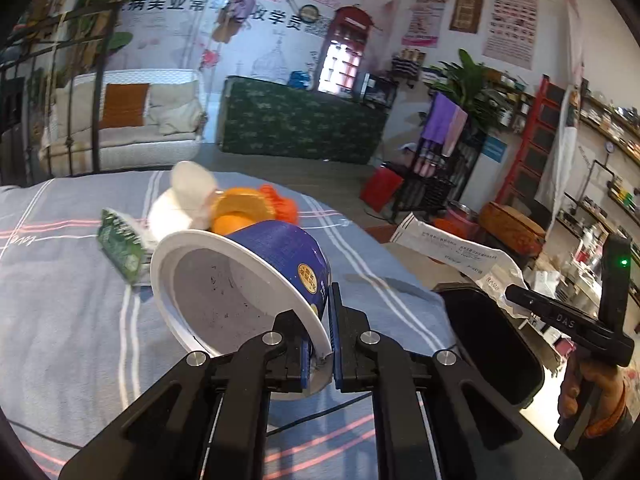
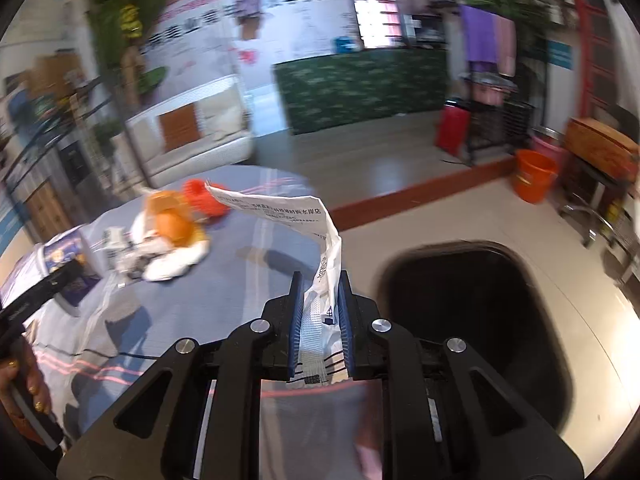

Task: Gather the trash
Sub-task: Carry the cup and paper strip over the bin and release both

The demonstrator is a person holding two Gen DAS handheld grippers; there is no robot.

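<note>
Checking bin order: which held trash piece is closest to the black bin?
The white printed wrapper in the right tool, beside the black bin. The blue paper bowl in the left tool hangs over the striped cloth.

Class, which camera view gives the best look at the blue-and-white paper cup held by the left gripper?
The left wrist view: the blue-and-white paper cup fills the centre, sharp, its rim pinched by the left gripper. The right wrist view shows it only at the left edge, blurred and partly hidden.
</note>
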